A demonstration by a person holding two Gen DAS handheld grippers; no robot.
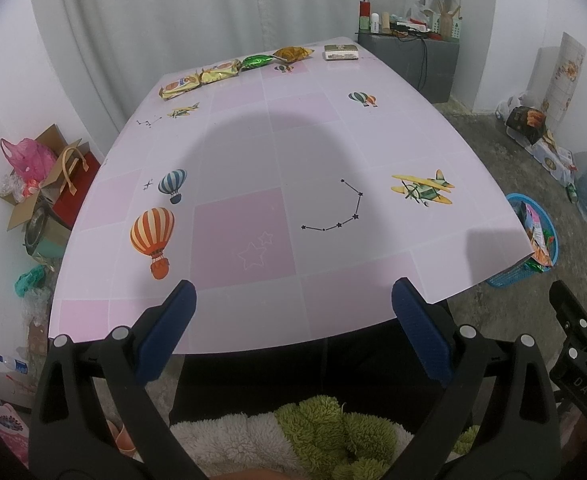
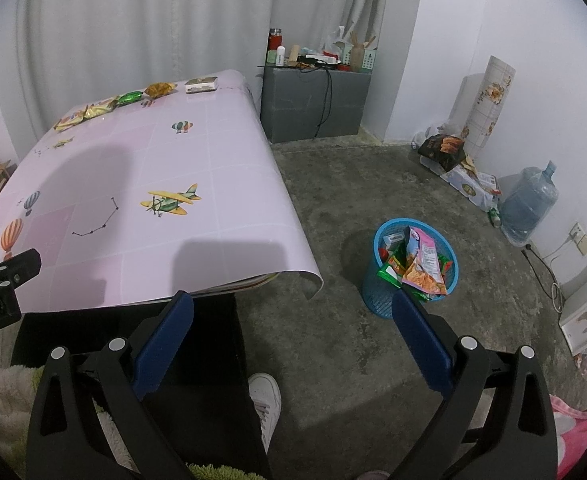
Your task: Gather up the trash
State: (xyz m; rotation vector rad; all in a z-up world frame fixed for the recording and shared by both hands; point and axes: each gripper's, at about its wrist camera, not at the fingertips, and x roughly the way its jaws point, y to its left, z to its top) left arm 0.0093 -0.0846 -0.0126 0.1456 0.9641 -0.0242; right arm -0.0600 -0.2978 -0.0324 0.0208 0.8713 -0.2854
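Note:
Several snack wrappers lie in a row along the table's far edge: a yellow biscuit pack (image 1: 179,86), a second yellow pack (image 1: 220,71), a green wrapper (image 1: 256,61), an orange-brown wrapper (image 1: 292,54) and a small white box (image 1: 341,51). The same row shows in the right wrist view, from the yellow packs (image 2: 83,114) to the white box (image 2: 200,85). A blue basket (image 2: 413,268) on the floor right of the table holds several wrappers. My left gripper (image 1: 293,300) hangs open over the table's near edge, empty. My right gripper (image 2: 293,312) is open and empty above the floor, left of the basket.
The table wears a pink cloth (image 1: 253,184) printed with balloons and planes. A cardboard box and bags (image 1: 41,184) crowd the floor at left. A grey cabinet (image 2: 313,100) stands behind; a water jug (image 2: 527,204) and packages (image 2: 445,150) line the right wall. A person's white shoe (image 2: 267,400) is below.

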